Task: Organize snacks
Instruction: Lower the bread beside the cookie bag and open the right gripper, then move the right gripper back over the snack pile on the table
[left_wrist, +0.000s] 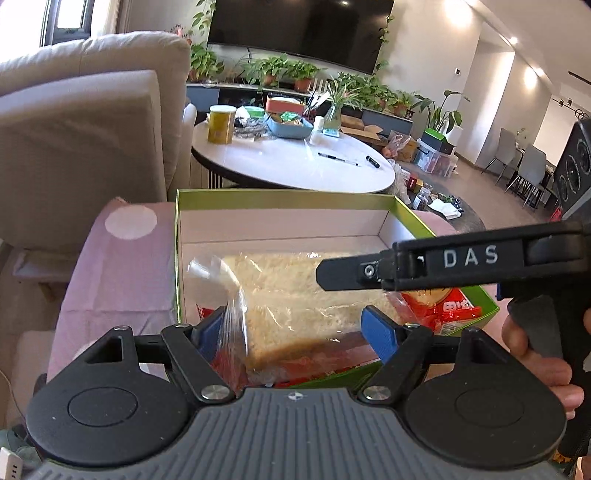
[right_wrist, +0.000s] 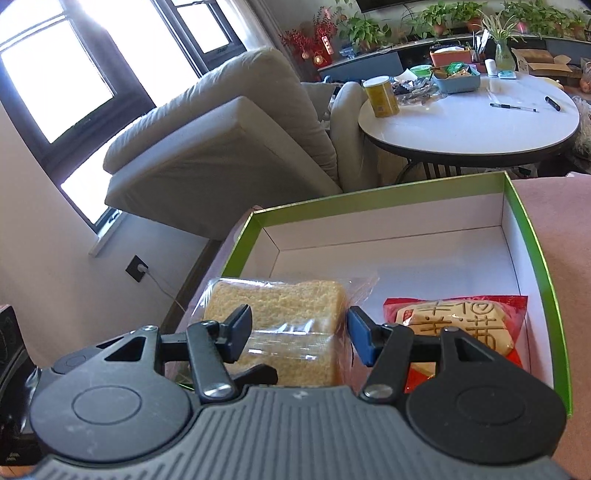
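A green box with a white inside (left_wrist: 280, 225) (right_wrist: 388, 229) sits on a pink cloth. A clear bag of sliced bread (left_wrist: 295, 291) (right_wrist: 280, 306) lies in its near left part. A red-wrapped cake packet (left_wrist: 439, 306) (right_wrist: 461, 325) lies to the right of the bread. My left gripper (left_wrist: 299, 325) is open, its blue pads either side of the near end of the bread bag. My right gripper (right_wrist: 299, 332) is open, its pads astride the bread without closing on it. The right gripper also reaches in from the right in the left wrist view (left_wrist: 424, 266).
A beige sofa (left_wrist: 85, 129) (right_wrist: 229, 140) stands left of the box. Behind it is a round white table (left_wrist: 295, 162) (right_wrist: 469, 118) with a yellow can (left_wrist: 221, 123) (right_wrist: 381, 96), a blue tray of snacks (left_wrist: 290, 125) and pens. Potted plants line the far shelf.
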